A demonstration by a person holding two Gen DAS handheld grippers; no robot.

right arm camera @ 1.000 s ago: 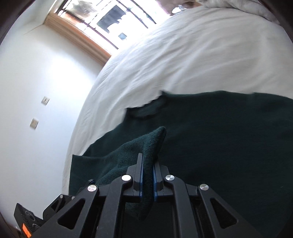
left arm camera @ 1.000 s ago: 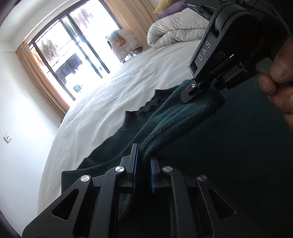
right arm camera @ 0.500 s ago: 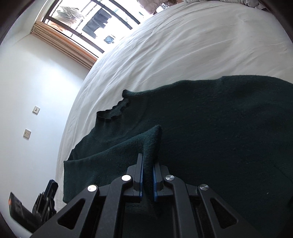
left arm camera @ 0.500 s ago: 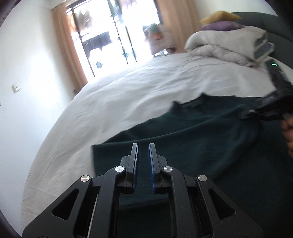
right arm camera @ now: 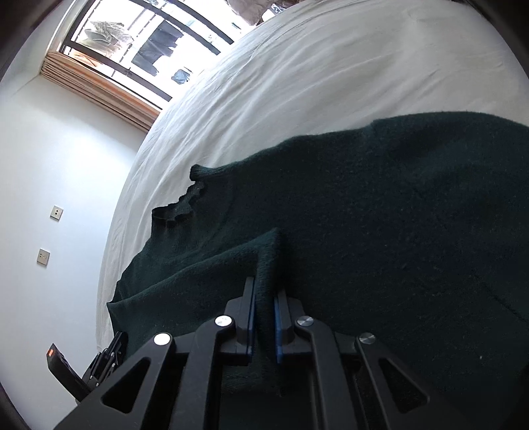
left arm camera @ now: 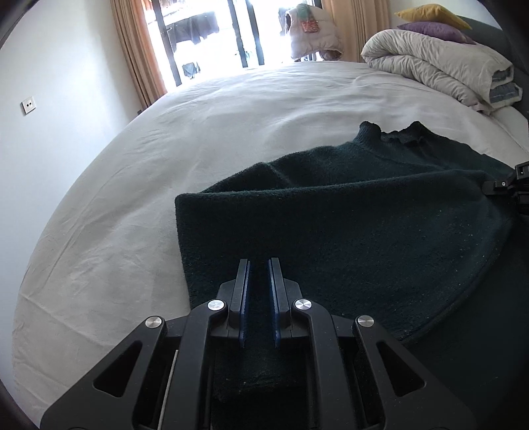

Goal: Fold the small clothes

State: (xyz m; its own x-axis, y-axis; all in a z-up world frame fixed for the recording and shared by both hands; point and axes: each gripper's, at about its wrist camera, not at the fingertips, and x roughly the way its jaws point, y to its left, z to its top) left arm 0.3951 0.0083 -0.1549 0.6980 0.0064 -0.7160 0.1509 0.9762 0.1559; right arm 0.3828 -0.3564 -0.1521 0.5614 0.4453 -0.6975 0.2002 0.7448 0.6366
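Note:
A dark green knit sweater (left arm camera: pixel 363 231) lies on the white bed sheet (left arm camera: pixel 198 132), its frilled collar (left arm camera: pixel 396 132) toward the far right. One side is folded over the body, with a straight edge at the left. My left gripper (left arm camera: pixel 259 264) is shut on the near end of that folded layer. In the right wrist view the sweater (right arm camera: pixel 396 215) fills the right half, collar (right arm camera: pixel 178 205) at the left. My right gripper (right arm camera: pixel 264 284) is shut on a raised ridge of the fabric. The right gripper (left arm camera: pixel 509 188) also shows at the left wrist view's right edge, and the left gripper (right arm camera: pixel 99 364) at the other view's lower left.
A rolled duvet (left arm camera: pixel 439 66) with yellow and purple pillows (left arm camera: pixel 426 15) sits at the bed's far right. Glass doors (left arm camera: pixel 205 33) with tan curtains (left arm camera: pixel 139 49) and a hanging white jacket (left arm camera: pixel 310 29) stand beyond the bed. White wall with sockets (right arm camera: pixel 56 211) is at the left.
My left gripper has swung away from the right gripper and rolled level, pulling the folded layer out flat across the sweater. The right gripper has sunk a little, still pinching its fold.

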